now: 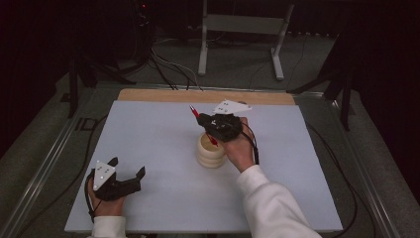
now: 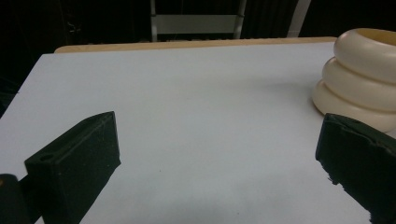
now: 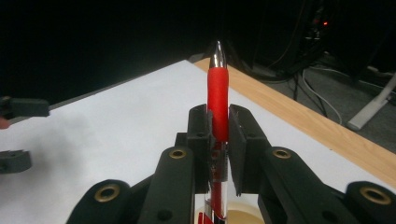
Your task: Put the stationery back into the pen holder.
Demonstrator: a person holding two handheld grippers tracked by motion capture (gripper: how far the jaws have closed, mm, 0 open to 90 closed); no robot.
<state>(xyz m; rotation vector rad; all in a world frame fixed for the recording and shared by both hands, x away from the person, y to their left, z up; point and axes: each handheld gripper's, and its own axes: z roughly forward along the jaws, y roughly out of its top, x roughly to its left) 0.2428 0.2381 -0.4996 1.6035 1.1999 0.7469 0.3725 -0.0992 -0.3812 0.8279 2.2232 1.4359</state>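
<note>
A red pen (image 3: 217, 107) with a silver tip stands pinched between the jaws of my right gripper (image 3: 218, 123), which is shut on it. In the high view that right gripper (image 1: 204, 120) hovers just above a cream ribbed cup (image 1: 210, 151) in the middle of the white board, and the red pen (image 1: 194, 112) slants up and to the left, its lower end over the cup's mouth. My left gripper (image 1: 130, 167) rests open at the board's near left corner, nothing between its jaws. The left gripper view has the cream cup (image 2: 359, 77) at its right edge, beyond the left gripper (image 2: 219, 154).
The white board (image 1: 148, 139) lies on a wooden tabletop whose far edge (image 1: 198, 95) shows behind it. A metal stand (image 1: 242, 29) and cables stand on the floor beyond. A white sleeve (image 1: 270, 203) reaches in from the bottom right.
</note>
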